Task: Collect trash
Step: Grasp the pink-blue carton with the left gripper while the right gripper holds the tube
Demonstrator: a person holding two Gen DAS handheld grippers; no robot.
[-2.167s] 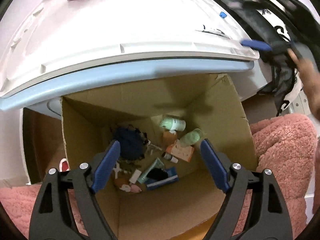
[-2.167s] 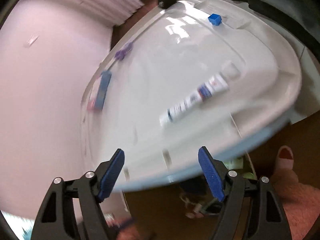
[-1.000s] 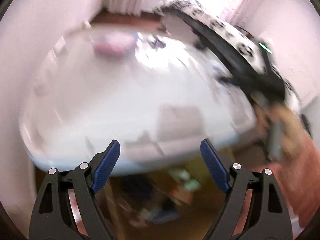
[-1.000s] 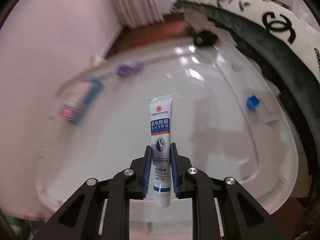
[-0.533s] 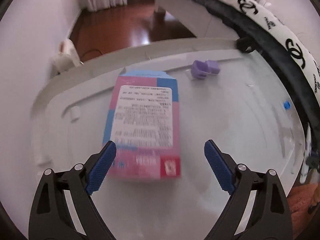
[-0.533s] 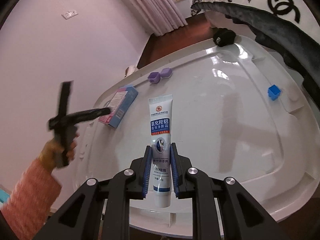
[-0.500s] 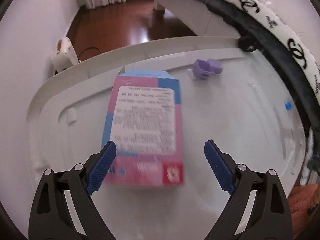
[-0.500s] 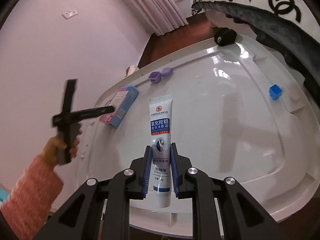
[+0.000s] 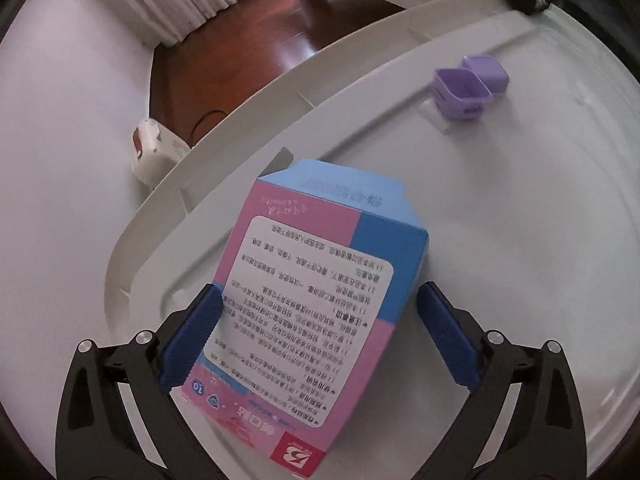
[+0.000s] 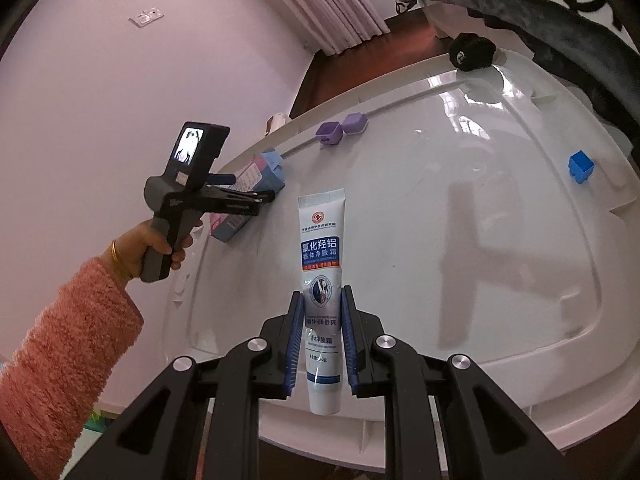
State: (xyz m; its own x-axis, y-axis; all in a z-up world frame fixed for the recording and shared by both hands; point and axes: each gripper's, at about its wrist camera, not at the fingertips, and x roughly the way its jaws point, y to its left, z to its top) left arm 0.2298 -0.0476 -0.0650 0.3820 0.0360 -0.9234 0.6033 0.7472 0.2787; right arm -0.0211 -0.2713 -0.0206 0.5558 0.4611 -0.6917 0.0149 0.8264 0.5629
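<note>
A pink and blue carton [image 9: 320, 300] lies flat on the white plastic top [image 9: 520, 240]. My left gripper [image 9: 318, 292] points down over the carton with its jaws opening wide. The carton sits between the blue pads; the right pad [image 9: 448, 340] stands clear of it. From the right wrist view, the left gripper [image 10: 244, 200] is at the far left over the carton [image 10: 260, 172], held by a hand [image 10: 160, 240] in a pink fuzzy sleeve. My right gripper [image 10: 322, 294] is shut on a white and blue tube [image 10: 322, 264], lifted above the top.
A small open purple case [image 9: 468, 88] sits near the top's far rim, also visible as the purple case [image 10: 340, 128]. A blue cube [image 10: 580, 166] lies at the right. A black fuzzy object [image 10: 472, 52] and a black-and-white blanket [image 10: 540, 0] border the far right. Wooden floor [image 9: 248, 60] lies beyond.
My left gripper swung from the cardboard bin to the carton, dropped close around it and spread its jaws wider. My right gripper took hold of the tube and keeps it lifted.
</note>
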